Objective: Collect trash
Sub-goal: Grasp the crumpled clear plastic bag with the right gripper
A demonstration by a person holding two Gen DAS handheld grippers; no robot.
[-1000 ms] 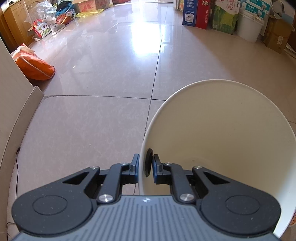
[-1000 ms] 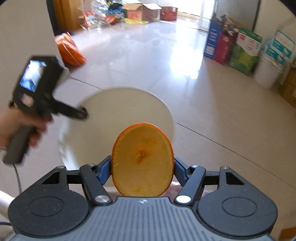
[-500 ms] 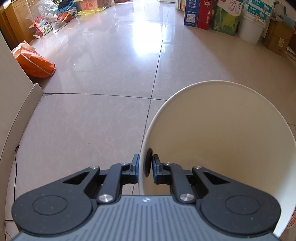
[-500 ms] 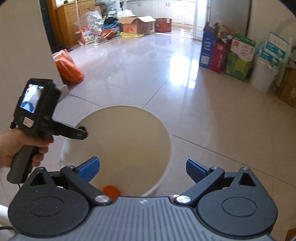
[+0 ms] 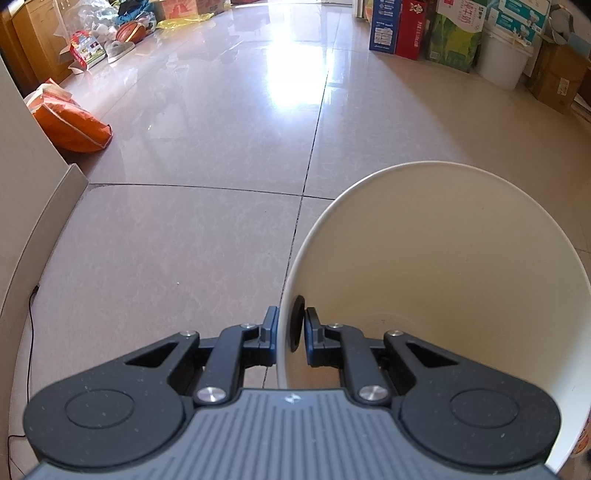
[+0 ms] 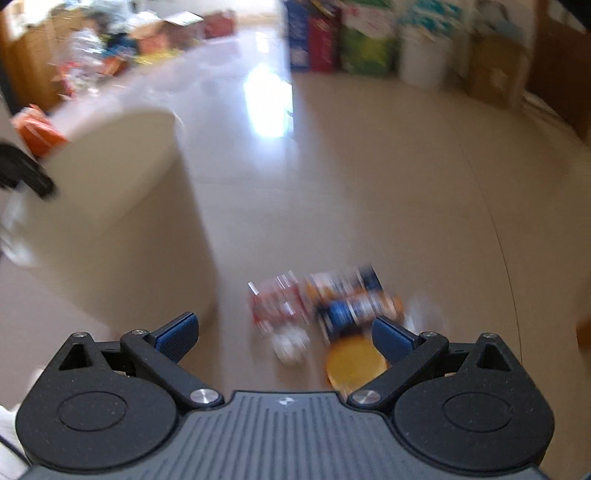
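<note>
My left gripper [image 5: 288, 328] is shut on the near rim of a cream-white bucket [image 5: 443, 280], one finger outside the wall and one inside. In the blurred right wrist view the same bucket [image 6: 122, 206] stands at the left. My right gripper [image 6: 284, 332] is open with nothing between its fingers. Ahead of it on the floor lies trash: a red-and-white wrapper [image 6: 277, 306], a blue-and-orange packet [image 6: 354, 299], an orange peel piece [image 6: 354, 363] and something small and white [image 6: 291, 345]. The bucket's bottom is hidden in both views.
An orange bag [image 5: 70, 120] lies by the wall corner at the left. Boxes [image 5: 399, 31] and a white pail [image 5: 504, 57] line the far wall. Clutter [image 5: 110, 37] sits at the far left. A black cable [image 5: 29, 332] runs along the skirting.
The right gripper opened and dropped the orange peel half into the bucket, then swung right and down toward the trash on the floor. The left gripper kept its hold on the rim.
</note>
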